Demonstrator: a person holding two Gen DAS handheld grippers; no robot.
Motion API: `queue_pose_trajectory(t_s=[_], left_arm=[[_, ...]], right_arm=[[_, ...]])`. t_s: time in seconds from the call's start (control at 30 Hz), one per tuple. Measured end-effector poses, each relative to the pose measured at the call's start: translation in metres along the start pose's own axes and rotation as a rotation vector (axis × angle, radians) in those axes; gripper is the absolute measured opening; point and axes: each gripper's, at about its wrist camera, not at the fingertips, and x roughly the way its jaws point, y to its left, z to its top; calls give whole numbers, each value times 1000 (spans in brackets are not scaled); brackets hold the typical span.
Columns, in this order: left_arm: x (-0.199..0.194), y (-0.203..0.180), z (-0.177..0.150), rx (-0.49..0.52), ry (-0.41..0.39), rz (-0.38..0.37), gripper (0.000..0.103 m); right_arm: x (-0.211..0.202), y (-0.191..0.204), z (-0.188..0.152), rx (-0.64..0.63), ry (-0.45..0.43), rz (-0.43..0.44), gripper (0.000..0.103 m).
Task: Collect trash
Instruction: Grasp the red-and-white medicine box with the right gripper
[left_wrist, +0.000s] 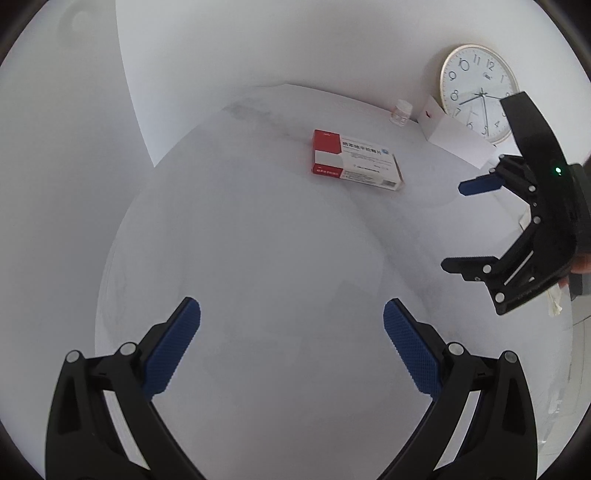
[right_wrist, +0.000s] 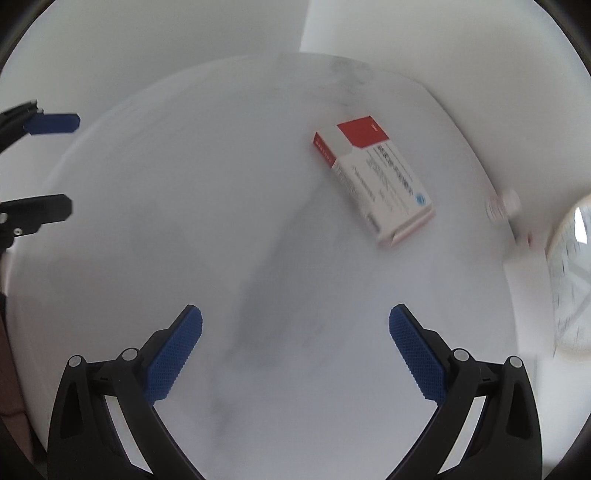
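Note:
A red and white medicine box lies flat on the white table, ahead and a little right of my left gripper, which is open and empty. In the right wrist view the same box lies ahead and to the right of my right gripper, also open and empty. The right gripper shows at the right edge of the left wrist view, to the right of the box. The left gripper shows at the left edge of the right wrist view.
A small clear jar with a white lid, a white carton and a round wall clock leaning on the wall stand at the table's back right. A crumpled scrap lies by the right gripper. White walls rise behind.

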Motion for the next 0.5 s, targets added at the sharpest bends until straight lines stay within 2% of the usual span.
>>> queue_pose_trajectory(t_s=[0.17, 0.37, 0.47, 0.5], left_arm=[[34, 11, 23, -32, 8, -26, 95], [59, 24, 35, -49, 9, -19, 95], [70, 27, 37, -34, 21, -4, 95], [71, 27, 38, -30, 22, -4, 95]], right_arm=[[45, -38, 50, -175, 66, -8, 100], [84, -73, 87, -256, 128, 39, 100], [98, -82, 94, -272, 163, 100, 101], [99, -83, 95, -284, 155, 89, 101]])
